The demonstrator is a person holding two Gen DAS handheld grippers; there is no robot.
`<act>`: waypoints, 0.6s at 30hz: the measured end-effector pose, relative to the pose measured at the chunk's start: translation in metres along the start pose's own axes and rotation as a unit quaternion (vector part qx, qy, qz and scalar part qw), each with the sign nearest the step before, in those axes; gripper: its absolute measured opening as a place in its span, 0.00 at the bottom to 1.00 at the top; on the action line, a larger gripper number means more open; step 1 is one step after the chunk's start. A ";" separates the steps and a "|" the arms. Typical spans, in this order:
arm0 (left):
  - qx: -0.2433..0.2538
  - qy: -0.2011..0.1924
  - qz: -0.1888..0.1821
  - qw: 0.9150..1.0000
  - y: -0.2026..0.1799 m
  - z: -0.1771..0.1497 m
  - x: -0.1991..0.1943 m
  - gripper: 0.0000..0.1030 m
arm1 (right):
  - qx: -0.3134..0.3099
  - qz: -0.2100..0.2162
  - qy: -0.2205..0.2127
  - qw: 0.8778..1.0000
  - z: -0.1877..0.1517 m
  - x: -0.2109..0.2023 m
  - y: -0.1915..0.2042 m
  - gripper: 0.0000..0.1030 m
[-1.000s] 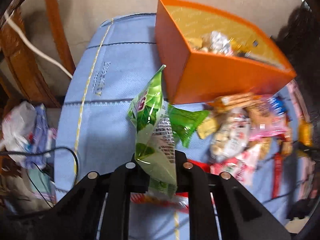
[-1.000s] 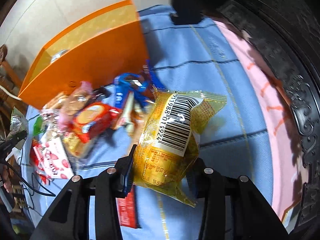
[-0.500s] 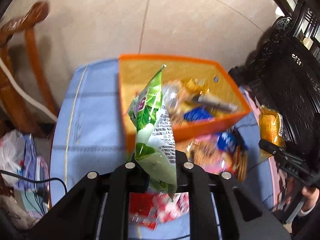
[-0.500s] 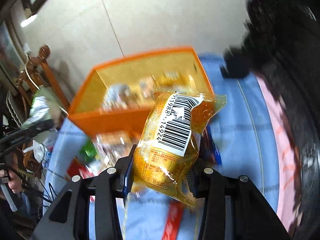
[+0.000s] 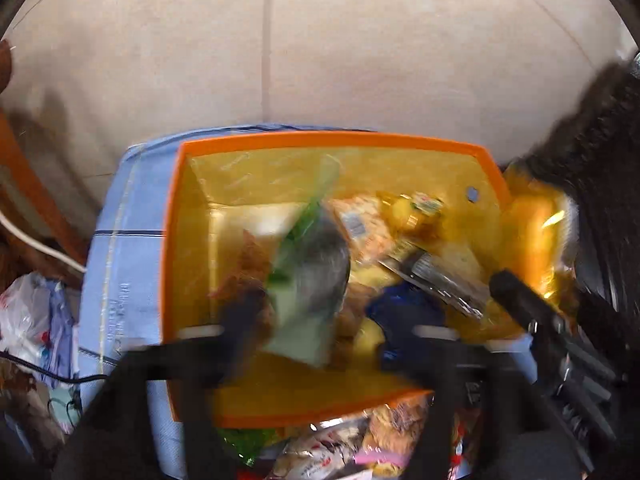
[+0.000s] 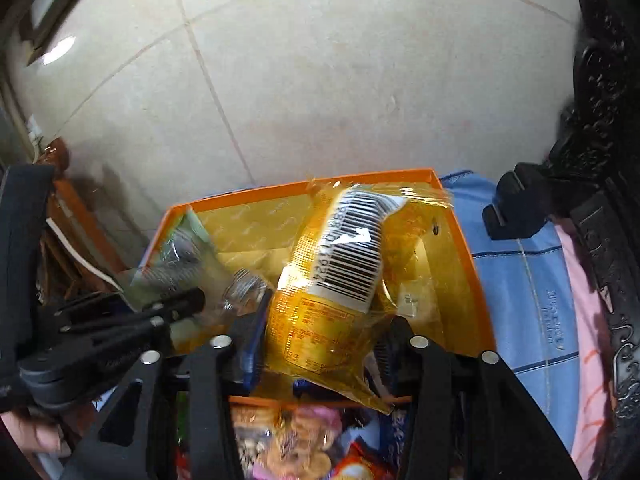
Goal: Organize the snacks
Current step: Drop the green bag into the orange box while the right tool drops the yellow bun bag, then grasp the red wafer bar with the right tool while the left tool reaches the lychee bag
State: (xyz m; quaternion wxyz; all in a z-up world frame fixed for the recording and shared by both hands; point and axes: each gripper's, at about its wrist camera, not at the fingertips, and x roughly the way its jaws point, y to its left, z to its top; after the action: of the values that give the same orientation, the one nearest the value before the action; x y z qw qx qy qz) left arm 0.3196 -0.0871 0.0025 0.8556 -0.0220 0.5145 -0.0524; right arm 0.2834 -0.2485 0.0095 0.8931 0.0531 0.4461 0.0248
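An orange box (image 5: pixel 172 240) with several snacks inside stands on a blue cloth. My left gripper (image 5: pixel 320 320) hangs over it, blurred, its jaws opening wide. A green packet (image 5: pixel 308 280) is loose between them, dropping toward the box. My right gripper (image 6: pixel 320 340) is over the same orange box (image 6: pixel 248 196). Its jaws are opening too, with a yellow packet (image 6: pixel 332 292) that has a barcode label still between them, tilted and slipping. The yellow packet (image 5: pixel 536 232) also shows in the left wrist view, and the green packet (image 6: pixel 180 256) in the right wrist view.
Loose snacks (image 6: pixel 304 440) are piled before the box's near wall. The blue cloth (image 5: pixel 120 260) covers the surface. Dark carved furniture (image 6: pixel 600 160) rises on the right, a wooden chair (image 5: pixel 24 184) and a plastic bag (image 5: pixel 24 312) lie on the left. Pale tiled floor lies beyond.
Both grippers rose and moved forward from the snack pile to above the orange box. Both sets of jaws have spread, and the green packet has left the left fingers.
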 end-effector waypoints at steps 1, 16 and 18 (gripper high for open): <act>-0.009 -0.013 0.021 1.000 0.003 0.000 -0.002 0.88 | -0.006 -0.024 -0.019 1.000 0.000 -0.004 0.003 0.89; 0.006 -0.024 -0.001 1.000 0.039 -0.076 -0.049 0.92 | 0.015 -0.026 0.003 1.000 -0.089 -0.069 -0.041 0.94; 0.001 -0.018 0.001 1.000 0.050 -0.100 -0.055 0.93 | 0.027 -0.033 0.019 0.999 -0.110 -0.074 -0.052 0.94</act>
State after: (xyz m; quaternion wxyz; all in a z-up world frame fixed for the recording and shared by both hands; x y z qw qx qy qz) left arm 0.2094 -0.0294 -0.0009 0.8649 -0.0218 0.4989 -0.0511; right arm 0.1510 -0.2992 -0.0033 0.8828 0.0615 0.4654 -0.0161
